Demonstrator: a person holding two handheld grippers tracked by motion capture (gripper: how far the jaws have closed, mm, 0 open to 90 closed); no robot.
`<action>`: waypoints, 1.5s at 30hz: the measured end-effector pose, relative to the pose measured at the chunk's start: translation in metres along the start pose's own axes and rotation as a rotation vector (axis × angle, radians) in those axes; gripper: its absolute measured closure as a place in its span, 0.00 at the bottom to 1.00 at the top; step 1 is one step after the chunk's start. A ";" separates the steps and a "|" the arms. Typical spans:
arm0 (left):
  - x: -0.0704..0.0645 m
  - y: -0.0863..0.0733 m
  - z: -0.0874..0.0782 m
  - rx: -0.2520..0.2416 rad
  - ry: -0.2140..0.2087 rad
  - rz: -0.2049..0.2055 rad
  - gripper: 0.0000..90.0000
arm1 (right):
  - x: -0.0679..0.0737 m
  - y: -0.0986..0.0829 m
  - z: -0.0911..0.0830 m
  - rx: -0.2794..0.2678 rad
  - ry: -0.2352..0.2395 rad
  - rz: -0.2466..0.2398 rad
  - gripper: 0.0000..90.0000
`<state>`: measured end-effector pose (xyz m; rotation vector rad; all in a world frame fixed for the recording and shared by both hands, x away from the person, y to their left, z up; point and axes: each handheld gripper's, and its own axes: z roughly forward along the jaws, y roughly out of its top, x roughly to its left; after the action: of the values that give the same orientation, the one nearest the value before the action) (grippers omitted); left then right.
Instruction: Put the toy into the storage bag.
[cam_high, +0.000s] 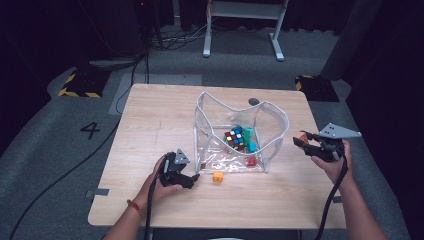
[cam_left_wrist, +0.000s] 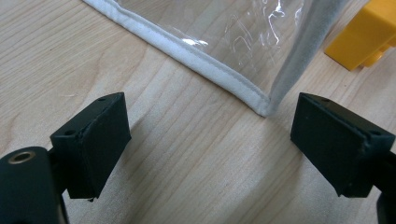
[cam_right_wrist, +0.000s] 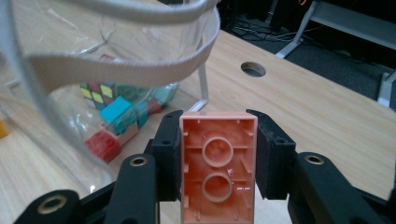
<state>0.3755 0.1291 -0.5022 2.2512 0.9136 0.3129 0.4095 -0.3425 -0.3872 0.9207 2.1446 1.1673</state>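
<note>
A clear plastic bag with white trim (cam_high: 272, 131) stands open mid-table, holding a Rubik's cube (cam_high: 234, 137), teal blocks (cam_high: 248, 134) and a red block (cam_high: 251, 161). My right gripper (cam_high: 303, 140) hovers just right of the bag, shut on a peach brick (cam_right_wrist: 217, 163) whose hollow underside faces the camera. My left gripper (cam_high: 192, 180) rests low on the table at the bag's near left corner (cam_left_wrist: 264, 108), open, with nothing between its jaws. A yellow-orange brick (cam_high: 218, 176) lies on the table just in front of the bag, right of the left gripper; it also appears in the left gripper view (cam_left_wrist: 366, 35).
The wooden table (cam_high: 150, 125) has a round cable hole (cam_high: 254, 101) behind the bag. Beyond it is grey floor with cables and a white desk frame (cam_high: 242, 30). Bare wood spreads left of the bag.
</note>
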 end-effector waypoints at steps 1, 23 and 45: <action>0.000 0.000 0.000 -0.001 0.000 0.000 0.13 | -0.001 0.004 0.001 0.001 -0.001 -0.003 0.66; 0.000 0.000 0.000 0.000 0.001 0.000 0.13 | 0.003 0.100 0.008 -0.064 0.038 -0.080 0.66; 0.000 0.000 0.000 -0.001 0.000 -0.001 0.13 | 0.037 0.127 0.049 0.002 0.186 -0.181 0.66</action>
<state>0.3755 0.1290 -0.5023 2.2495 0.9144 0.3129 0.4610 -0.2396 -0.3064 0.6231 2.3211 1.1999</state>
